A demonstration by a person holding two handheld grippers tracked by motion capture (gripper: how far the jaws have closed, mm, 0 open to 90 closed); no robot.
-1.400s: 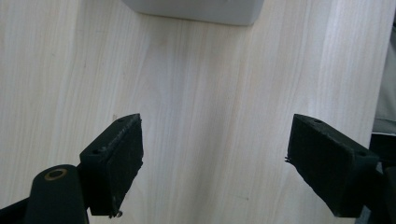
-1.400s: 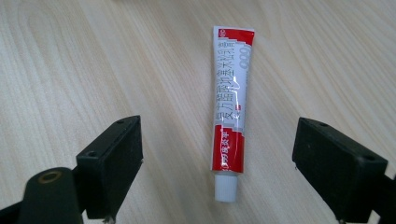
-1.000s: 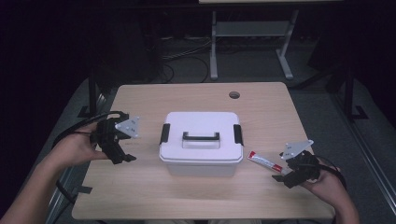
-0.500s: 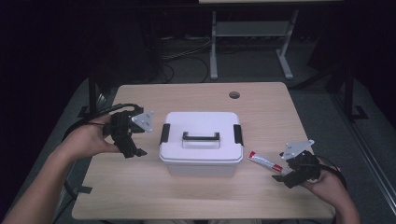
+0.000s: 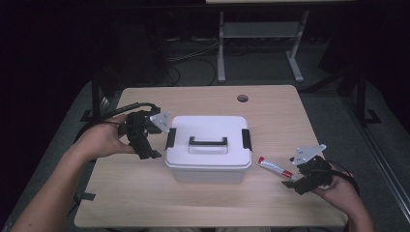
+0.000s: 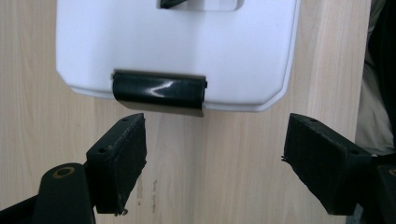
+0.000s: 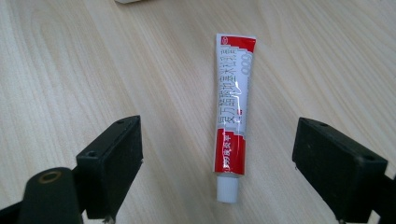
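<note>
A white lidded box [image 5: 208, 150] with a black handle [image 5: 208, 141] and black side latches stands mid-table. My left gripper [image 5: 153, 140] hangs open just left of it. In the left gripper view the left latch [image 6: 159, 92] lies just ahead of the wide-apart jaws, untouched; the left gripper [image 6: 212, 154] holds nothing. A red-and-white tube [image 5: 273, 167] lies flat to the right of the box. My right gripper [image 5: 294, 182] is open at the tube's near end. In the right gripper view the tube [image 7: 232, 114] lies between the spread jaws of the right gripper [image 7: 219, 163], its white cap toward me.
The wooden table [image 5: 145, 198] has a round cable hole [image 5: 242, 98] near its far edge. A metal stand [image 5: 256, 34] and cables sit on the dark floor behind. The person's forearms come in from both bottom corners.
My left gripper has moved right toward the box and now sits beside its left latch. The right gripper and tube have stayed put.
</note>
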